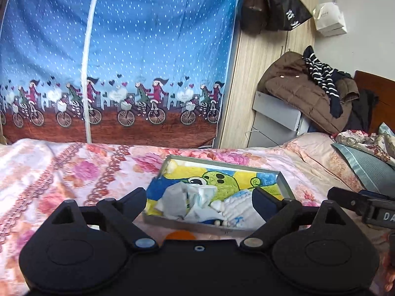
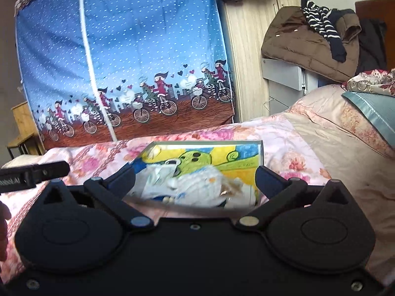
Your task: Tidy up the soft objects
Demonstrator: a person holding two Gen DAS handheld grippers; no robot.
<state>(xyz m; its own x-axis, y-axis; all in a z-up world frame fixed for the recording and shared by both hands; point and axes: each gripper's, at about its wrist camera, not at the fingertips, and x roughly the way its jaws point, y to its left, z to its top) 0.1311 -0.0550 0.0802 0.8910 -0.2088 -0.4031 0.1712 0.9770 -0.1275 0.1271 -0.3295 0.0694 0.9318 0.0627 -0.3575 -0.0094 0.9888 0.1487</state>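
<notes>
A shallow grey tray (image 1: pixel 284 182) with a bright cartoon bottom, yellow, blue and green, lies flat on the bed (image 1: pixel 74 172), on the pink flowered cover. In its near half sits a loose heap of soft things: a crumpled grey and white cloth (image 1: pixel 177 197) on the left and a white knitted piece (image 1: pixel 237 209) on the right, touching each other; the far half of the tray is bare. Open bedcover lies to the left of the tray, while a pillow (image 1: pixel 365 170) lies to the right. Behind the bed stands a blue fabric wardrobe (image 1: pixel 123 49). The left gripper (image 1: pixel 198 197) hovers above the tray's near edge, jaws spread wide, nothing between them. The right gripper (image 2: pixel 195 176) does likewise, spread and empty, beside it.
</notes>
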